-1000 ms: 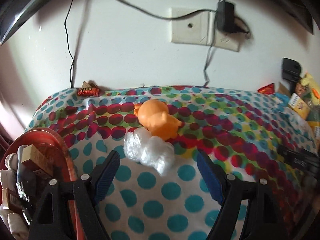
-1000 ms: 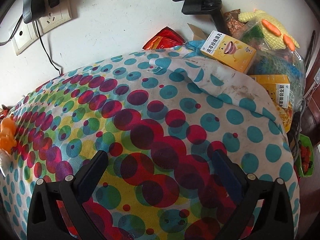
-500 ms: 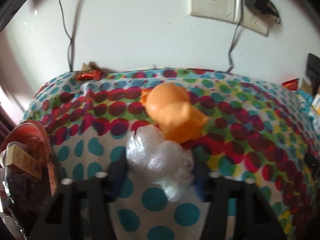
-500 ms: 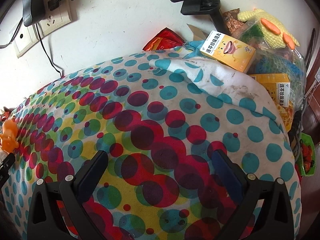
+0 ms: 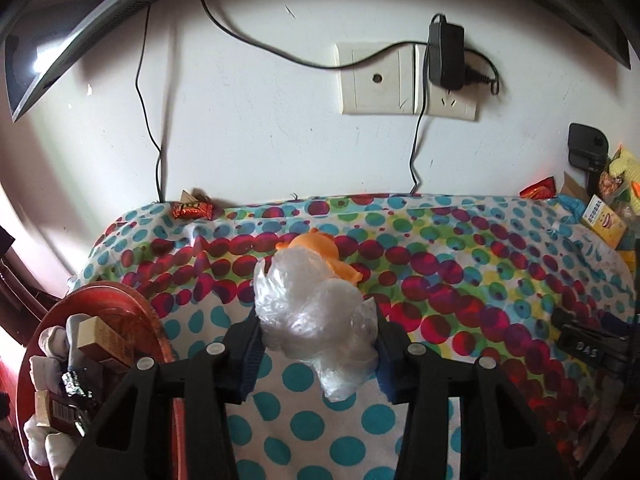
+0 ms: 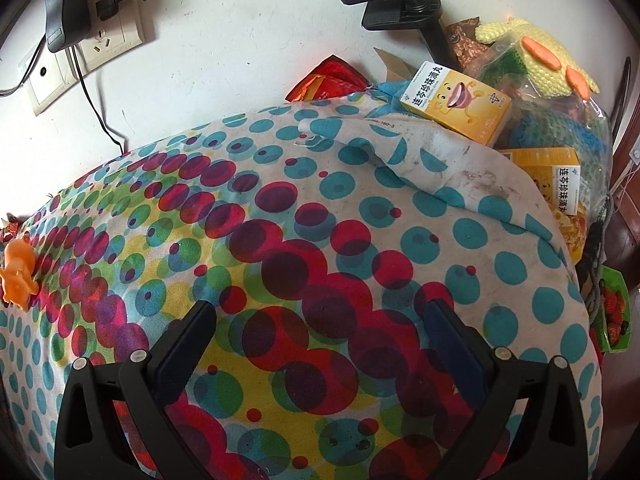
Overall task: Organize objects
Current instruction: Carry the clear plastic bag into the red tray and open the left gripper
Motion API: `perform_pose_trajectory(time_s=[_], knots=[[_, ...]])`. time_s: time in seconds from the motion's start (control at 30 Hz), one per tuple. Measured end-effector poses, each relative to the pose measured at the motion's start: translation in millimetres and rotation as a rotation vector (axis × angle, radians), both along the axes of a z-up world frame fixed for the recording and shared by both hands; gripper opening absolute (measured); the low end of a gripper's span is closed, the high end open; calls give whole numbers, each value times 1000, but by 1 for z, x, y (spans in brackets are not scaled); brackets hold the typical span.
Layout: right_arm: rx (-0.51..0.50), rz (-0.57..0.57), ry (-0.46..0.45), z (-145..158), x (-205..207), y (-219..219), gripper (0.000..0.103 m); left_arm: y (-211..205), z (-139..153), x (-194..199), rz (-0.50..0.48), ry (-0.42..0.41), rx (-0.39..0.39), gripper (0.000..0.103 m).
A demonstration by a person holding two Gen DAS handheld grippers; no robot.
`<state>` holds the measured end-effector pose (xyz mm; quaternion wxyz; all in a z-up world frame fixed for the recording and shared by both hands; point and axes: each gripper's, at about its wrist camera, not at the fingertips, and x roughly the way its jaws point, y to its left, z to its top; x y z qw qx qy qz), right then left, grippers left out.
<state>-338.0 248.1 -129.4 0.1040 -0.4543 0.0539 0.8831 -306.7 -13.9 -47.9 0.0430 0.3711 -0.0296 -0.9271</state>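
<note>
A: Gripping a crumpled clear plastic bag (image 5: 316, 312), centre of frame, the left gripper (image 5: 318, 350) has just been closing, pads pressing it.

B: Surroundings?

A: Orange rubber toy (image 5: 320, 250) behind; red round tray (image 5: 120, 308) lower left. Right gripper (image 6: 320, 340) spread wide, nothing between.

My left gripper (image 5: 318, 344) and right gripper (image 6: 320, 344) are matte black plastic, each finger braced by triangular cut-outs, studded with silver screws, lined with dark blue ribbed pads.

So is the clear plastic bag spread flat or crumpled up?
Crumpled: the plastic bag is a bunched wad pinched between the left hand-held gripper pads, hiding part of the orange toy.
</note>
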Motion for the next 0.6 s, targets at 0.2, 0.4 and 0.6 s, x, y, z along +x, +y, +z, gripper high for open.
perform_pose_trajectory(time_s=[0.2, 0.4, 0.6], knots=[[0, 0, 0, 5, -1, -1, 103, -10, 24, 16, 14, 34, -11, 47], [-1, -1, 0, 5, -2, -2, 103, -24, 44, 30, 31, 59, -36, 47], [5, -1, -3, 5, -2, -2, 103, -35, 58, 42, 46, 76, -54, 47]])
